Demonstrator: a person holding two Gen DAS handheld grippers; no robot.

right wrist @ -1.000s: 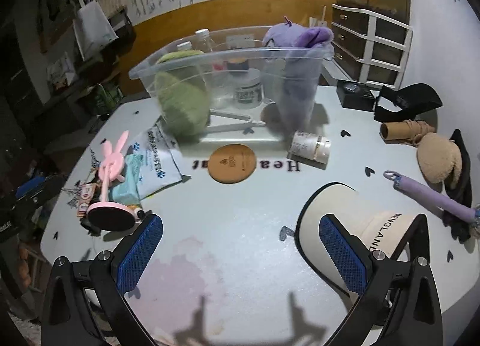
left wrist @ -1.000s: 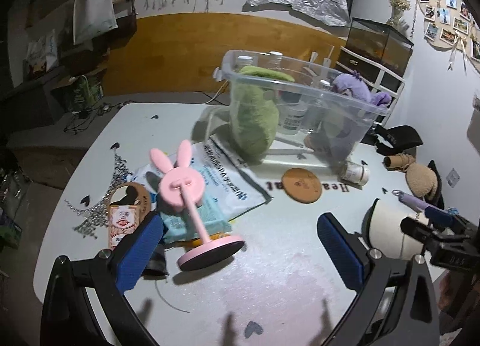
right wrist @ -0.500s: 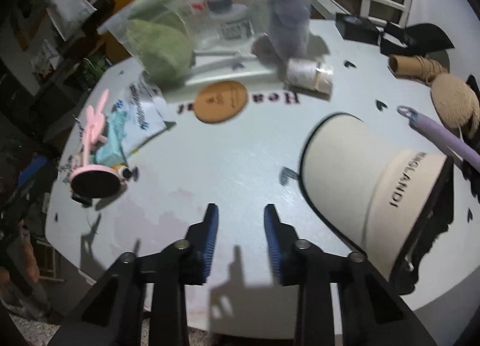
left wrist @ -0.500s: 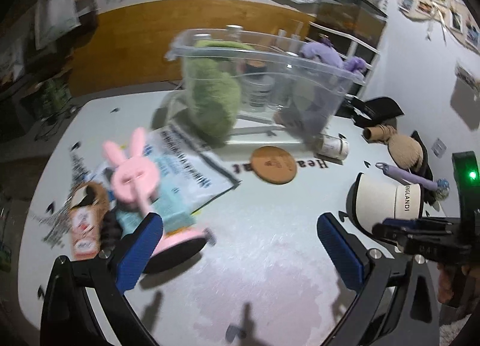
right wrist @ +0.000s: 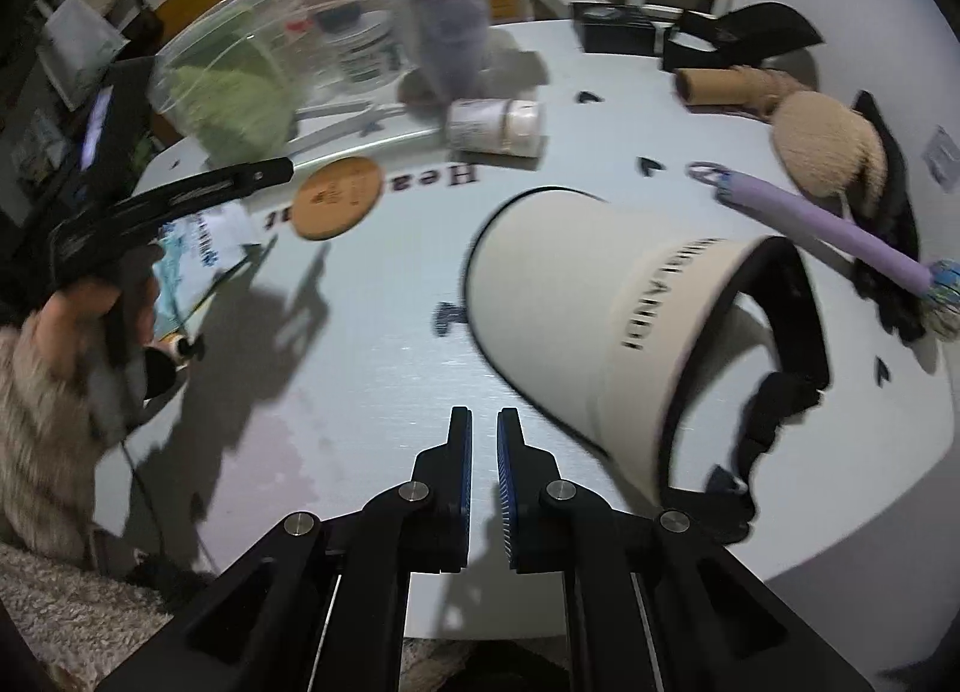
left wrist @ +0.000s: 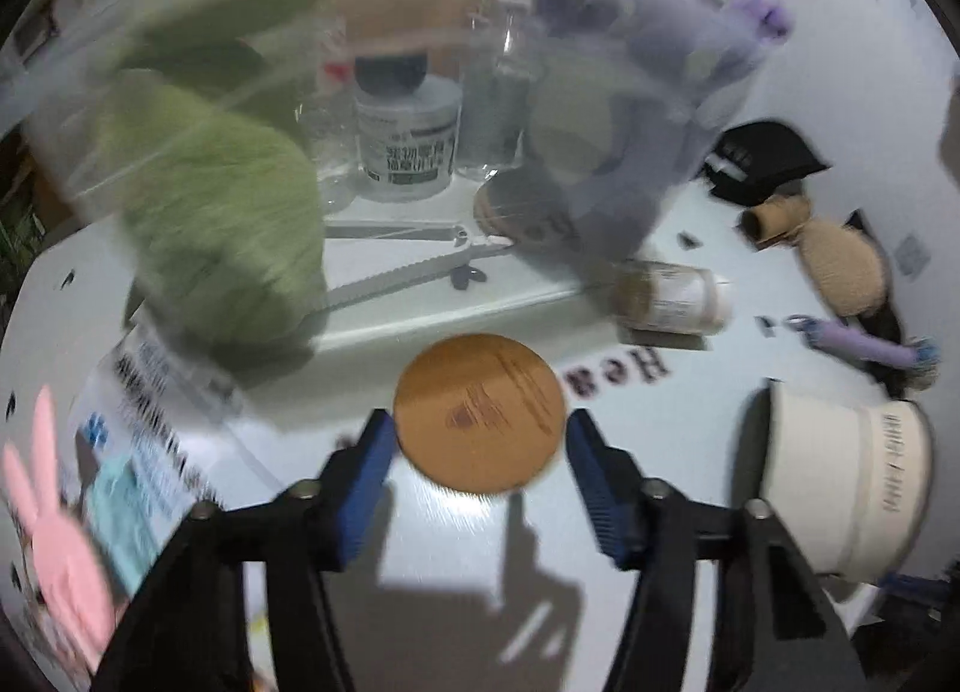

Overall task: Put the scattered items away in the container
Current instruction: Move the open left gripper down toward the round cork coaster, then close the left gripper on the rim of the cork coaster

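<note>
Clear bin (left wrist: pixel 420 296) holding green plush (left wrist: pixel 222 224), purple plush (left wrist: pixel 636 80), jars, left gripper (left wrist: pixel 480 452) spread around coaster (left wrist: pixel 480 413), right gripper (right wrist: pixel 485 452) nearly closed, empty

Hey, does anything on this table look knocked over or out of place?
Yes: a small white labelled bottle lies on its side on the white table, beside the clear plastic bin, while similar containers stand inside it.

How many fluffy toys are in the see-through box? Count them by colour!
Green fluffy plush toy: 1
Purple fluffy plush toy: 1
Total in the clear plastic box: 2
</note>
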